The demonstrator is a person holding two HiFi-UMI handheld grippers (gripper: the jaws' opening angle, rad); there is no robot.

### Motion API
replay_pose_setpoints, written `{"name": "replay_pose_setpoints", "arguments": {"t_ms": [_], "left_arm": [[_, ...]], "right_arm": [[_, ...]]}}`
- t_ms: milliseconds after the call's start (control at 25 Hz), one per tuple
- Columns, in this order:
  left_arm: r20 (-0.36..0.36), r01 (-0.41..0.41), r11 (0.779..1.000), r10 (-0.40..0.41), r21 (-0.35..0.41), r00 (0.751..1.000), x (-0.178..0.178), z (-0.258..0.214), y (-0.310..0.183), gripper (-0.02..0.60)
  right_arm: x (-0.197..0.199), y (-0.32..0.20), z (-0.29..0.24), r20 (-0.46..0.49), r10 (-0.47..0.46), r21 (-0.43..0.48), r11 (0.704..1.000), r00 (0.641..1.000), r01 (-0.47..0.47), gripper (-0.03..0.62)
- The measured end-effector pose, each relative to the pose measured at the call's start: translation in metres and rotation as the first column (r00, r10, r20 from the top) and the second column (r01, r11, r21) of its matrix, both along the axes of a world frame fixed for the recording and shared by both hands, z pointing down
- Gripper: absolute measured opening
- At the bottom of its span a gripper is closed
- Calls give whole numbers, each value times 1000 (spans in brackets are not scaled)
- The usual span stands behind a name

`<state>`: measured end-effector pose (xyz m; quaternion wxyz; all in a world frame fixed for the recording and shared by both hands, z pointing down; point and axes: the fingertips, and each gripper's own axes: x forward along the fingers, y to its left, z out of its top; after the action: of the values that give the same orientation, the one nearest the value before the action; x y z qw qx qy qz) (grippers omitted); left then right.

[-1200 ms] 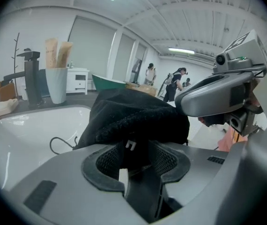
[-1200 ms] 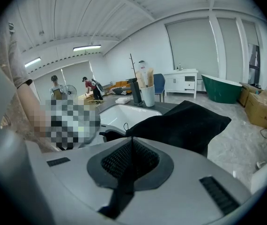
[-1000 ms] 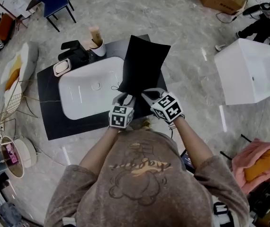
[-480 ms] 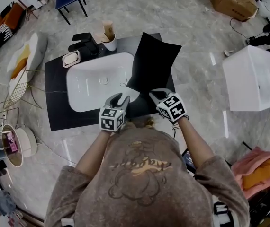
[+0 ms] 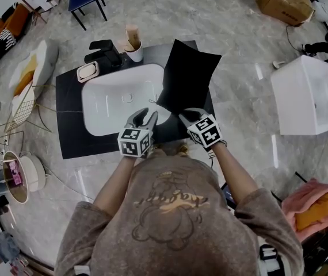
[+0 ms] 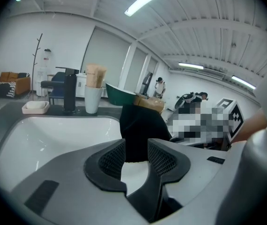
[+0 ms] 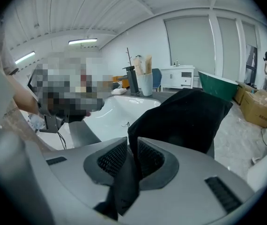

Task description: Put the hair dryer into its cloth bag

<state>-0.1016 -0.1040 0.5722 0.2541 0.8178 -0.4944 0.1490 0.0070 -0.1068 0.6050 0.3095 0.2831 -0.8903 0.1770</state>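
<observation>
Head view, looking steeply down. Dark desk (image 5: pixel 72 125) at frame centre with a white sink basin (image 5: pixel 103 111) set into it. Black faucet (image 5: pixel 103 52), a white cup (image 5: pixel 134 53) of pale sticks and a soap dish (image 5: pixel 87 72) line the desk's upper edge.

Black cloth bag (image 5: pixel 188 76) sits right of centre, over the basin's right rim and the desk. It looks bulky, its far end pointing to the upper right and its near end down at the person's hands. What is inside it cannot be seen. Whether it rests on the desk cannot be told.

Right hand-held gripper (image 5: pixel 187 115) is at the bag's near edge. In its own view (image 7: pixel 132 146) the jaws are opening, yet a fold of the bag (image 7: pixel 185 118) runs through the narrow gap and touches both pads, so the cloth is pinched. The bulk of the bag rises just beyond the jaws, with the basin (image 7: pixel 114 114) to the left.

Left hand-held gripper (image 5: pixel 144 117) is just beside the bag's lower left corner, over the basin's near rim. In its own view (image 6: pixel 136 146) the jaws stand apart, released, with nothing pressed. The bag (image 6: pixel 140 130) shows through the gap beyond the pads. Faucet (image 6: pixel 69 90), cup (image 6: pixel 92 100) and soap dish (image 6: pixel 35 107) stand at mid left there.
</observation>
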Motion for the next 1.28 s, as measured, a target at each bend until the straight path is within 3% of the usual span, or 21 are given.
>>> {"name": "replay_pose_setpoints", "arguments": {"t_ms": [200,520,680,960,1080,1280], "left_arm": [[-13,-9,999,9,32,1000,2,-16,-11,155],[-10,-63,989,65,132,998,16,-75,-42,153],[-12,-136,971,141,196,990,34,-116,-52,150],[-14,-229,929,243,289,970,53,-173,-48,150],[-2,-218,917,232,333,973,51,-184,-43,150],[-23,-127,912,148,391,989,42,-190,-39,139]], "right_arm": [[-2,-3,-14,30,9,17,1000,1000,-9,93],[2,-22,-90,142,20,145,989,990,-40,98],[7,-31,-135,195,22,220,973,981,-65,95],[35,-27,-182,179,21,322,944,984,-79,87],[48,-25,-202,216,57,356,925,975,-133,87],[64,-21,-229,319,117,397,884,940,-245,60]]}}
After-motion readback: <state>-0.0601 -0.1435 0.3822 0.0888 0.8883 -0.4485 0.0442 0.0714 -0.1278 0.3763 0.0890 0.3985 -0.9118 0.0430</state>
